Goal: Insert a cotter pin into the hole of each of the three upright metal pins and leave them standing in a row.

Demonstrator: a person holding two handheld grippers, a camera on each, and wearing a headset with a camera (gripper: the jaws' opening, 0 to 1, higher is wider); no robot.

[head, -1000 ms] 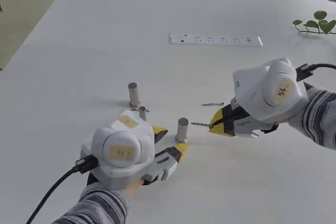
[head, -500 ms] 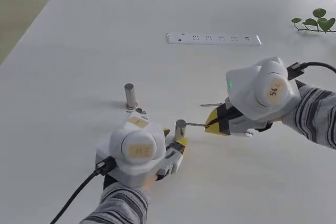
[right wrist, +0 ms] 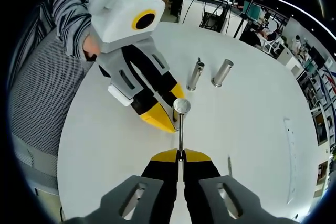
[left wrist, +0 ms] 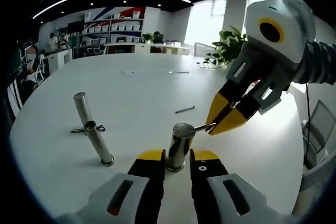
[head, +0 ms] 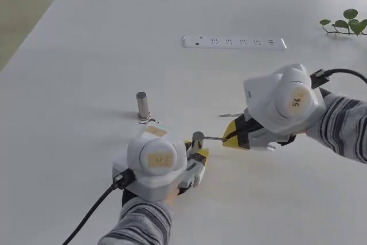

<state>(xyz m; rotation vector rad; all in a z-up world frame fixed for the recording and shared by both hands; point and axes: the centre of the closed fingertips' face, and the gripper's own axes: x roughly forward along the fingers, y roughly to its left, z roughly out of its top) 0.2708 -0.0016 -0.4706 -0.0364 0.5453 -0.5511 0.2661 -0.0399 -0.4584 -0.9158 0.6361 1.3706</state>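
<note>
Head view. Clamped low on the nearest metal pin (head: pixel 198 137) with the left tool (head: pixel 195 148), toward the near edge of the table (head: pixel 86 55). Clenched with the right tool (head: pixel 227 140) on the looped end of a cotter pin (head: pixel 213 137), held level, tip touching the nearest metal pin just under its top; cannot tell whether inside the hole. Toward the left edge, a far metal pin (head: pixel 142 105) upright; just beyond the right tool, a spare cotter pin (head: pixel 231 114) lying flat.

Left gripper view. Showing the nearest metal pin as a short, polished steel cylinder, upright, with black-and-yellow jaws pressed to its sides. Off to the left, a fitted metal pin (left wrist: pixel 100 145) with wire through its top, lined up in front of the far metal pin.

Right gripper view. Looking straight along the thin grey wire, from closed jaws to the bright round cap.

Judging by looks: light, springy wire, likely to bend or swivel if pushed off-axis, so best pinched close behind the loop. Smooth, stiff, easily tipped cylinder, best held low and firm
</note>
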